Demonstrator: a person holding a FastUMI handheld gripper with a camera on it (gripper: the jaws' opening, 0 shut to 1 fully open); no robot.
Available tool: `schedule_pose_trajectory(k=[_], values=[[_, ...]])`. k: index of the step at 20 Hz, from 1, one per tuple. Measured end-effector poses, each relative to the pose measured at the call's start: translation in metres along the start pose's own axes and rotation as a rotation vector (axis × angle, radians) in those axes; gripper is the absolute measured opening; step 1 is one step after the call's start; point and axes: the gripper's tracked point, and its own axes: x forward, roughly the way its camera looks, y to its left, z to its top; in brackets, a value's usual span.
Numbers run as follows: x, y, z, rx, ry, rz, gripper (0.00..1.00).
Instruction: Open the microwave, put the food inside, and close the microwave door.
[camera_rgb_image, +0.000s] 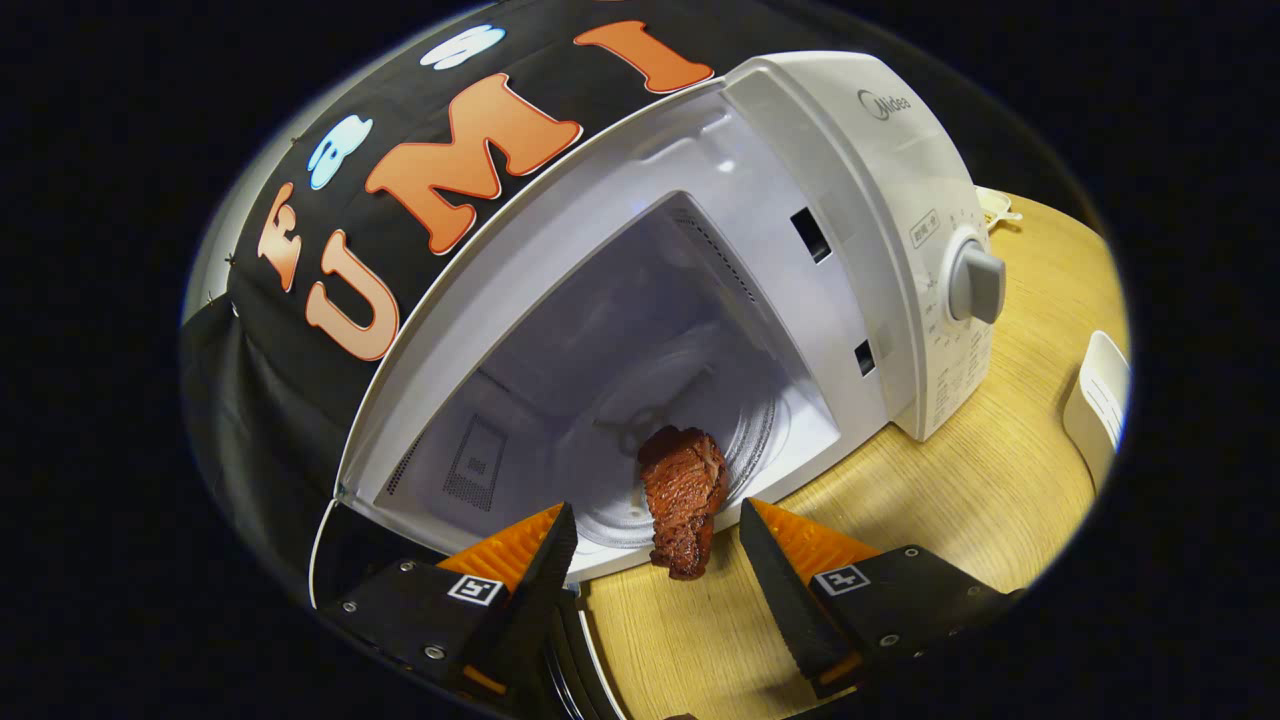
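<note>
A light wooden table (960, 500) has black cloth (250, 400) hanging behind it. A white card-like thing (1098, 400) stands near the table's far side. Something small and pale (995, 208) sits farther back, too tiny to name.

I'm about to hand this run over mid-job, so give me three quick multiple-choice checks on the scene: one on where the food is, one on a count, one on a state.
1. Where is the piece of meat?
A. On top of the microwave
B. Between the spread fingers, at the front edge of the microwave cavity
C. Beside the knob

2. How many round knobs show on the control panel?
A. One
B. Two
C. Three

3. What state is the gripper in?
A. Shut on the meat
B. Shut on nothing
C. Open

Answers: B, the meat sits at the cavity's lip between the fingers; A, a single knob shows; C, both fingers stand clear of the meat.
</note>
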Motion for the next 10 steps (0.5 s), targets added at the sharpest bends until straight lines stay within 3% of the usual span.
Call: schedule_pose_trajectory(k=[5, 10], values=[[-0.072, 0.016, -0.019, -0.192, 0.016, 0.062, 0.97], [-0.150, 0.033, -0.046, -0.296, 0.043, 0.121, 0.97]])
